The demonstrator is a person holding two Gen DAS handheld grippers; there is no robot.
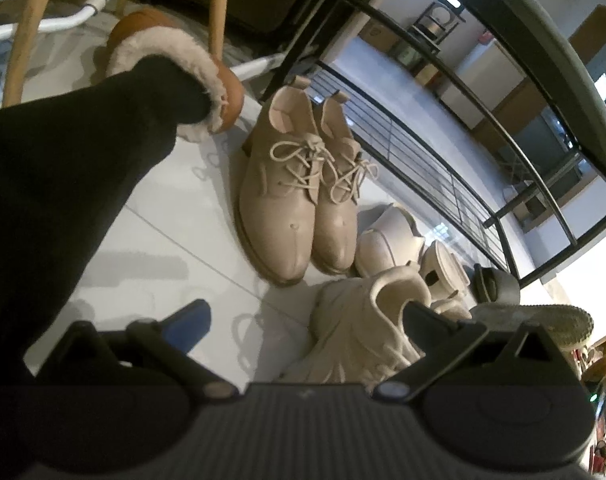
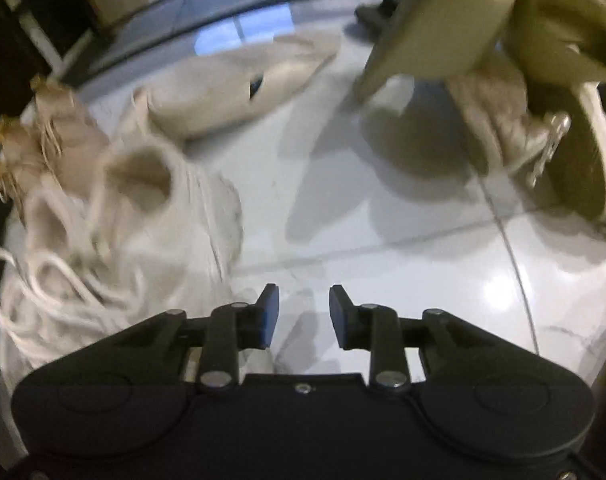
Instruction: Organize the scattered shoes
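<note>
In the left wrist view a pair of beige lace-up shoes (image 1: 287,200) stands side by side on the white tiles. A white sneaker (image 1: 363,332) lies just in front of them, its collar against my left gripper's right finger. My left gripper (image 1: 307,320) is open wide and grips nothing. In the right wrist view my right gripper (image 2: 305,312) hangs over bare floor. Its pads stand a narrow gap apart with nothing between them. The blurred white sneaker (image 2: 115,220) lies to its left, and a pale pointed shoe (image 2: 243,84) lies farther off.
A person's black-clad leg in a brown fur-lined boot (image 1: 175,68) stands at the left. A black metal rack (image 1: 443,152) runs along the right. White clogs (image 1: 387,240) lie below it. Cream clogs (image 2: 463,20) and a buckled shoe (image 2: 575,160) lie at the upper right.
</note>
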